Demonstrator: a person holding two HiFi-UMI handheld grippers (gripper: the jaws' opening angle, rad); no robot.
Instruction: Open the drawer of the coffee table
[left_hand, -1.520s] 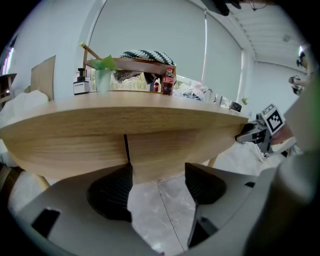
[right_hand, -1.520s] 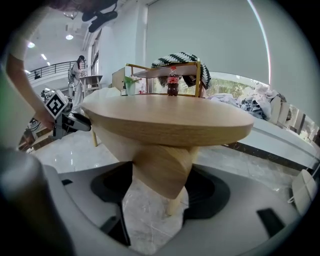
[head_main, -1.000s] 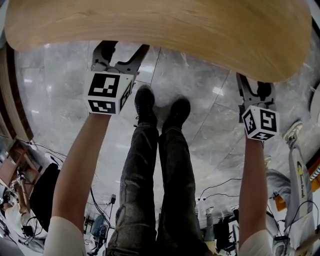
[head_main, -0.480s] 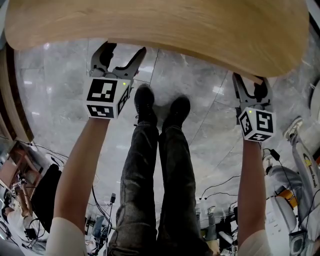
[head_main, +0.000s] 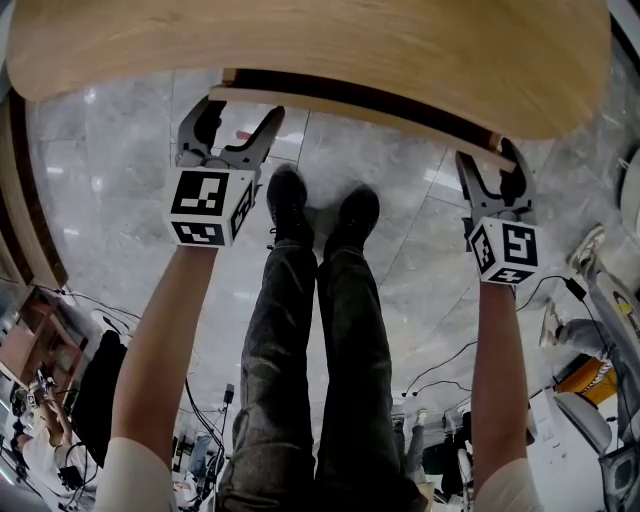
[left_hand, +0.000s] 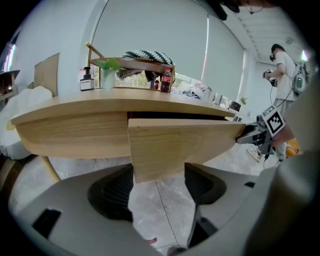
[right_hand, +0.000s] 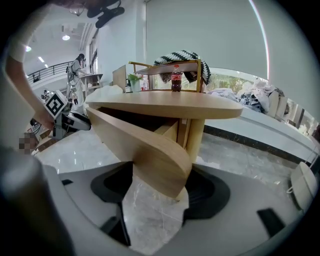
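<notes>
**Head view:** The pale, oval wooden coffee table top (head_main: 320, 45) spans a glossy grey marble floor (head_main: 120, 160). The wooden drawer front (head_main: 330, 104) now projects past the top's edge with a dark gap behind it. One second ago it was hidden. The left gripper (head_main: 237, 120) and right gripper (head_main: 493, 165) reach its ends.

**Left gripper view:** The jaws stand wide apart, unclamped, astride the front's square-cut left end (left_hand: 180, 142).

**Right gripper view:** The jaws stand wide apart astride the rounded right end (right_hand: 150, 145). A dark cola bottle (right_hand: 175, 78) stands on the top.

White short sleeves (head_main: 130, 478), dark grey washed jeans (head_main: 300, 380), black lace-up shoes (head_main: 289, 205). Left gripper (head_main: 240, 110) and right gripper (head_main: 490, 160): grey bodies, white cubes (head_main: 208, 205) with black square markers.
</notes>
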